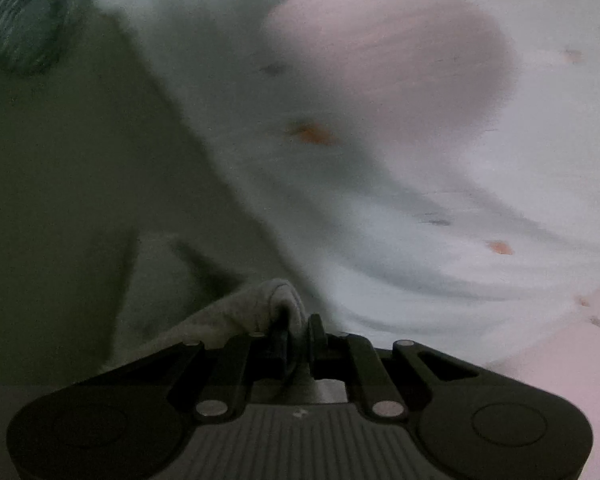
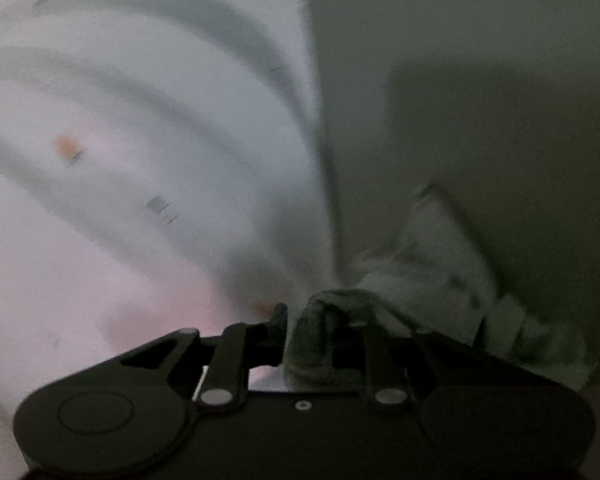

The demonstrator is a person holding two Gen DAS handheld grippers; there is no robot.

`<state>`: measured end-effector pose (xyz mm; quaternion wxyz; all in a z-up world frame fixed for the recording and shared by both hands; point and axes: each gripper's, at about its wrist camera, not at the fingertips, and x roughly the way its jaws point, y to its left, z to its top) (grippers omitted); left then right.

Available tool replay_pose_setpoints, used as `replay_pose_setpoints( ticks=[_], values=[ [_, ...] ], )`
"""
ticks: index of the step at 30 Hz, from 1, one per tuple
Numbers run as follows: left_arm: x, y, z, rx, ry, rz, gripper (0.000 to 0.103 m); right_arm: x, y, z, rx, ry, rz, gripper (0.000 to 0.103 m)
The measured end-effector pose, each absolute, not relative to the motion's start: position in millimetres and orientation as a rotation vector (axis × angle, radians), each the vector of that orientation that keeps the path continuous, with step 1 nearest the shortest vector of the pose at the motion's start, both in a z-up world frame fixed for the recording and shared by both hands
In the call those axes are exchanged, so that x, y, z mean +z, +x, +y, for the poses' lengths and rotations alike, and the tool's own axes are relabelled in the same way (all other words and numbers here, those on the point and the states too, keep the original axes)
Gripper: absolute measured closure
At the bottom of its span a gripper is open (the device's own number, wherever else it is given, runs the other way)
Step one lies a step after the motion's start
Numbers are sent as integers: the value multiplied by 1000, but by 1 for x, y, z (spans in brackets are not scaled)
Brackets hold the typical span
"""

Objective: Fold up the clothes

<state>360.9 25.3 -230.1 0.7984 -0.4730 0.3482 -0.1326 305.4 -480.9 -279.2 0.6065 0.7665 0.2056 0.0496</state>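
A white garment (image 1: 420,168) with small orange and dark marks fills the right of the left wrist view, blurred by motion. My left gripper (image 1: 298,330) is shut on a bunched grey-white edge of it (image 1: 256,304). In the right wrist view the same white garment (image 2: 148,120) fills the left, hanging in curved folds. My right gripper (image 2: 304,328) is shut on a bunched edge of the cloth (image 2: 332,308), and more crumpled cloth (image 2: 452,264) trails off to the right.
A dim greenish surface (image 1: 68,168) lies behind the garment in the left wrist view and also shows in the right wrist view (image 2: 480,80). A dark ribbed patch (image 1: 20,24) sits at the top left. Both views are blurred and dark.
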Motion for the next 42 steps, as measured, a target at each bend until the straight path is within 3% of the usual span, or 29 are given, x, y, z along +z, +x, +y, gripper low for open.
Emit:
replay_pose_setpoints(
  ticks=[4,11,14,17,18,19,22,27,30,32,33,35,37,41,42],
  values=[
    [-244,372,28,-283,-1052,777,84,-282,303,-484,99,1750,527,61],
    [-242,353,30,-324,-1046,826,62,-272,279,-483,151,1642,638,52],
    [-239,349,29,-344,-1042,843,64,-267,276,-479,225,1612,656,52],
    [-237,352,27,-395,-1045,862,67,-260,278,-472,331,1580,649,63],
    [-236,353,26,-405,-1053,863,72,-258,280,-468,363,1572,652,73],
    [-235,353,25,-412,-1064,862,83,-257,286,-466,369,1573,651,86],
    [-231,362,26,-421,-1153,803,87,-256,306,-462,381,1593,631,97],
    [-234,394,32,-396,-1342,697,86,-255,345,-474,365,1721,453,98],
    [-249,412,39,-271,-1447,695,68,-258,370,-484,272,1731,439,98],
    [-260,422,42,-220,-1566,661,46,-260,381,-488,205,1701,468,95],
    [-263,425,43,-216,-1626,614,39,-260,384,-489,175,1683,483,94],
    [-266,428,45,-212,-1736,508,16,-260,384,-491,138,1675,482,84],
    [-263,431,52,-204,-1755,453,13,-260,382,-494,93,1673,458,59],
    [-233,441,58,-115,-1383,583,9,-237,374,-500,32,1438,539,43],
    [-223,442,57,-85,-1231,638,8,-226,373,-498,12,1299,592,31]
  ],
)
